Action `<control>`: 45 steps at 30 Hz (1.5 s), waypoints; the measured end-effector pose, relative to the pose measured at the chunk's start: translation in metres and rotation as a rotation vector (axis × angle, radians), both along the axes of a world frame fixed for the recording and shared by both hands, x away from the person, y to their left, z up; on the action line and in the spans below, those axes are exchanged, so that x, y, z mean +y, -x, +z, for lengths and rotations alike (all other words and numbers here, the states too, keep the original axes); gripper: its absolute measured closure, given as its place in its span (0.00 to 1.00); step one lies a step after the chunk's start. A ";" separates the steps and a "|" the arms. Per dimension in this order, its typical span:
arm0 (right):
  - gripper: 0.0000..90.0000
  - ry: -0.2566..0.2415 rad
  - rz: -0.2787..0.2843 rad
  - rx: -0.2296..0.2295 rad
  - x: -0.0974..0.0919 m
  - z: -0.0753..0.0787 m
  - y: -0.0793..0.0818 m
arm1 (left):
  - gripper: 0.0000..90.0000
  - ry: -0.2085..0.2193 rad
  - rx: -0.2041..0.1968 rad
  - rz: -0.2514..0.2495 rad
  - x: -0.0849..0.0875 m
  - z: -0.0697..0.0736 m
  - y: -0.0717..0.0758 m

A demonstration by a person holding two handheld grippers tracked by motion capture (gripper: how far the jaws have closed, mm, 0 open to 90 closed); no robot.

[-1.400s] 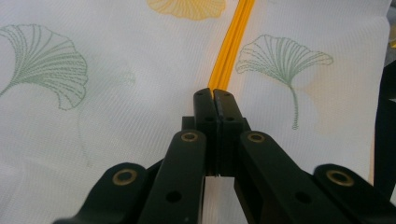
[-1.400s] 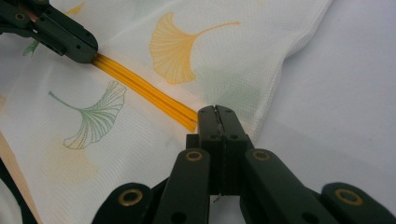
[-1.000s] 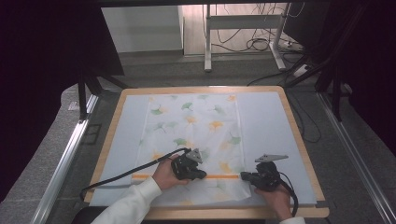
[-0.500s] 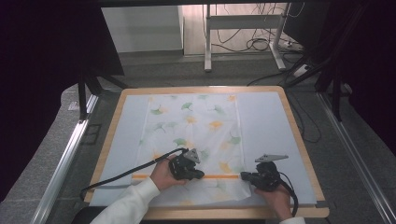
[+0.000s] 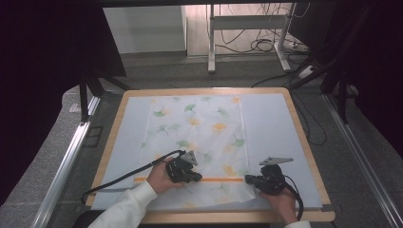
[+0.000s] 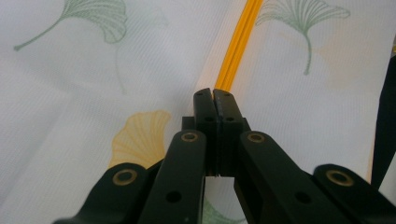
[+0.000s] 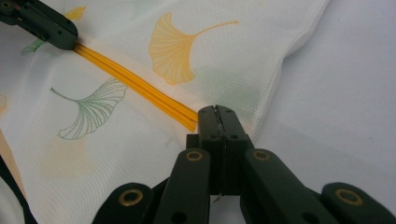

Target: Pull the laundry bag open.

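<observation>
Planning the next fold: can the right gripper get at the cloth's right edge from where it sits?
Probably yes. The right gripper sits shut at the orange strip's end, and the cloth's right edge lies just beside it on the bare mat, nothing between.

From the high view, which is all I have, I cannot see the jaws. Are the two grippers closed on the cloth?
Observer: In the left gripper view, the left gripper is shut, with its tips at one end of the orange strip.
Operator: And the other one?
Observer: In the right gripper view, the right gripper is also shut, at the other end of that strip, near the cloth's hemmed edge.
Operator: Is cloth pinched between them?
Observer: I cannot tell; the jaws meet with no gap, resting on the leaf-printed fabric.
</observation>
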State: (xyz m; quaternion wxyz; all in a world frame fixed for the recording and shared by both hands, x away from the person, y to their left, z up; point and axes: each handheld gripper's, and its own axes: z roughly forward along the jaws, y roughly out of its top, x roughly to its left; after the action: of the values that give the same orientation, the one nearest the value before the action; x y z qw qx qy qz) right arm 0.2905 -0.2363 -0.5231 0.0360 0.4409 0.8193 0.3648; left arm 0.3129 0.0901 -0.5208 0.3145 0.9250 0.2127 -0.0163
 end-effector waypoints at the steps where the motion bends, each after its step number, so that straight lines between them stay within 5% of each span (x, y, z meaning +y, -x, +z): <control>1: 1.00 0.000 0.000 0.000 0.000 0.000 0.000 | 1.00 0.000 0.000 0.000 0.000 0.000 0.000; 45: 1.00 -0.001 -0.001 -0.003 0.000 0.000 0.000 | 1.00 0.008 0.010 0.068 0.050 -0.002 0.013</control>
State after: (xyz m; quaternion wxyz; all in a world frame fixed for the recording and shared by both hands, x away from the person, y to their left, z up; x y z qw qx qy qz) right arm 0.2902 -0.2360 -0.5235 0.0372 0.4409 0.8187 0.3660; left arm 0.3004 0.1403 -0.5233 0.3173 0.9159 0.2456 -0.0111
